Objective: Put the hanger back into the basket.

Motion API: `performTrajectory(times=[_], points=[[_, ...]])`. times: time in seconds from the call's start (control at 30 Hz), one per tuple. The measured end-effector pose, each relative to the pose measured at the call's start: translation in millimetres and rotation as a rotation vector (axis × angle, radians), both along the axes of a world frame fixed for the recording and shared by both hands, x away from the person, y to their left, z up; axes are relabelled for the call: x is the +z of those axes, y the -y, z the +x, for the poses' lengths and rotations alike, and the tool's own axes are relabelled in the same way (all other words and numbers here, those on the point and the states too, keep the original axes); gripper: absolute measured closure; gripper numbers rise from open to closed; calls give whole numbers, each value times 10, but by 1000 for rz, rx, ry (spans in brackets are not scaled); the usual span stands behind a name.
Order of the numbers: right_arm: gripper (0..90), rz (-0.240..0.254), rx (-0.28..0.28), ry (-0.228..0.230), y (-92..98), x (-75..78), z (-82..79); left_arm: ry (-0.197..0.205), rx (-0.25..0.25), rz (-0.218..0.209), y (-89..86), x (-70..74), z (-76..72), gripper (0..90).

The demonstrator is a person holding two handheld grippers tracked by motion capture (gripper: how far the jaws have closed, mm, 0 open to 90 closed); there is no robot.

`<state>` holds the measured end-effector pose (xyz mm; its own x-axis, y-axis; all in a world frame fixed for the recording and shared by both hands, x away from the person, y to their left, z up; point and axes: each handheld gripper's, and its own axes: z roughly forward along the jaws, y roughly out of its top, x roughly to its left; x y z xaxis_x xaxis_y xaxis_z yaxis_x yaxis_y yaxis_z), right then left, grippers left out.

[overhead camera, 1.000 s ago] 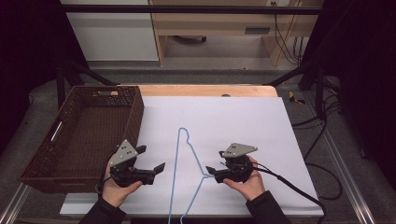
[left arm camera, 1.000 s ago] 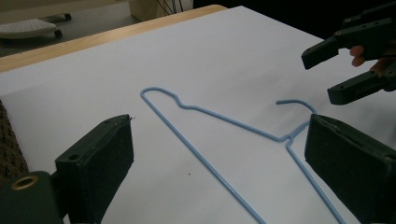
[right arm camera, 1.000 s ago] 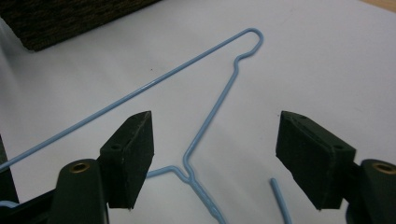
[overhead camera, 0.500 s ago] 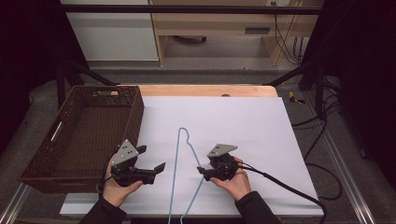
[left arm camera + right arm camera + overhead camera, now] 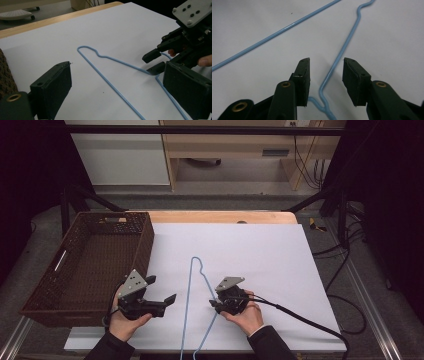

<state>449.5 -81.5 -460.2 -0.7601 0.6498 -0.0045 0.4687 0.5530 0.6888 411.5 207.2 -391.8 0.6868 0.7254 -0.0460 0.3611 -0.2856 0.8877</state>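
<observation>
A light blue wire hanger point(image 5: 189, 310) lies flat on the white sheet point(image 5: 260, 255), hook pointing away from me. My right gripper point(image 5: 214, 303) is low over its right shoulder bend. In the right gripper view the wire point(image 5: 347, 40) runs between the two pads of the right gripper point(image 5: 326, 60), with a gap on each side. These jaws have just been closing and do not press on the wire. My left gripper point(image 5: 161, 290) rests left of the hanger, wide open and empty. The left gripper view shows the left gripper point(image 5: 117, 67), the hanger point(image 5: 100, 55) and the right gripper point(image 5: 153, 62).
A brown woven basket point(image 5: 145, 240) stands at the table's left side, close beside my left hand, and its wall point(image 5: 5, 72) appears in the left gripper view. A wooden table edge point(image 5: 220, 216) runs along the back. A cable point(image 5: 300, 320) trails right from the right gripper.
My right gripper has moved left and down to the hanger's right shoulder, and its jaws have narrowed around the wire. The left gripper and the hanger have stayed put.
</observation>
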Motion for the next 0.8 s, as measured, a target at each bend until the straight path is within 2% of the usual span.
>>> performTrajectory(times=[0.1,0.13,0.23,0.27,0.4,0.53,0.7,0.73,0.8], points=[[623,-29,-1,16,6,-12,-65,-1,0,1,5,-6,1,80],[639,-28,-20,8,2,-20,-69,-1,0,1,5,-6,1,80],[662,-31,-29,8,10,-51,-40,0,-1,3,11,-5,-1,81],[679,-34,-43,-9,1,-80,-19,-1,-1,4,12,-10,3,81],[710,-39,-40,-22,-9,-119,5,-6,0,6,11,-21,10,82],[773,-28,-52,-40,-20,-118,-2,-6,-2,6,15,-20,7,83],[806,-28,-58,-59,-23,-110,-4,-8,-1,9,21,-26,11,83],[822,-22,-68,-79,-29,-102,-6,-8,-1,9,23,-28,12,84],[826,-23,-81,-88,-32,-99,-1,-9,-1,12,32,-34,13,84]])
